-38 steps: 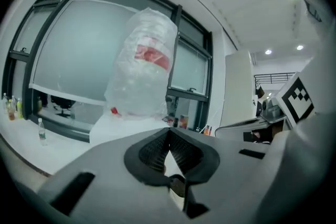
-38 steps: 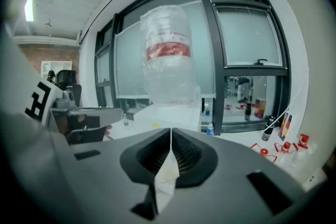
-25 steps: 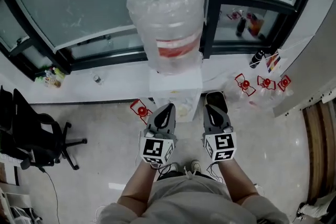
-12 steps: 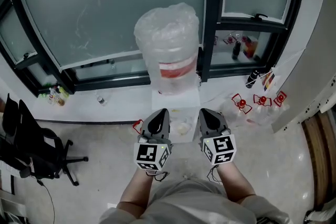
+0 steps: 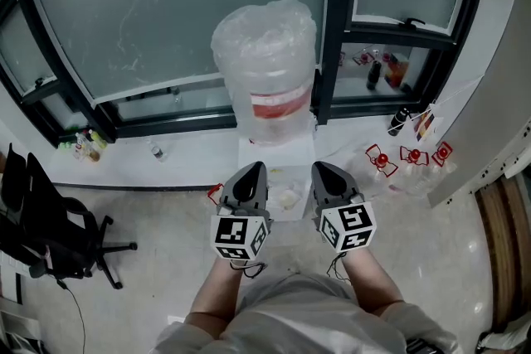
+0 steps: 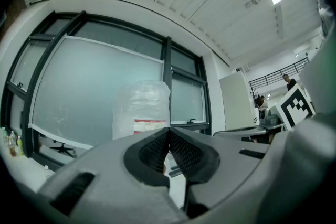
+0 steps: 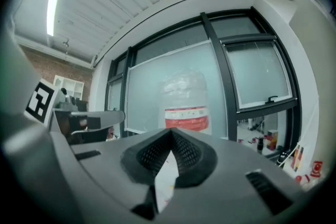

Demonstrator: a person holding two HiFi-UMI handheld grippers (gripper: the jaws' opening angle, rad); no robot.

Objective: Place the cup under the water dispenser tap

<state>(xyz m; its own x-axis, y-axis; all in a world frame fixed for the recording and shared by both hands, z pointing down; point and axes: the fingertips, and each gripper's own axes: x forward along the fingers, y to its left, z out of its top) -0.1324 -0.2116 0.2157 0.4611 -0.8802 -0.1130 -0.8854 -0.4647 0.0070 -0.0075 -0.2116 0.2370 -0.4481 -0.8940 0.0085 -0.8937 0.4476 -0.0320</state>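
Observation:
A white water dispenser point(image 5: 278, 152) stands against the window, and its big bottle point(image 5: 265, 66) is wrapped in clear plastic with a red label. A small pale round thing point(image 5: 288, 199), perhaps the cup, sits low at the dispenser's front between the two grippers. My left gripper point(image 5: 252, 169) and right gripper point(image 5: 320, 168) are held side by side just before the dispenser, both pointing at it. Both are shut and hold nothing. The bottle point(image 6: 143, 107) rises beyond the left gripper point(image 6: 168, 131) in its own view. It point(image 7: 185, 99) also stands beyond the right gripper point(image 7: 171, 131).
A black office chair point(image 5: 41, 220) stands on the floor at the left. Several clear containers with red caps point(image 5: 406, 157) sit on the floor to the right. Bottles point(image 5: 377, 75) stand on the window ledge. A red-capped item point(image 5: 216, 193) lies left of the dispenser.
Both grippers have risen a little together and sit closer to the dispenser's front. Their jaws stayed shut. The head view has tilted up slightly.

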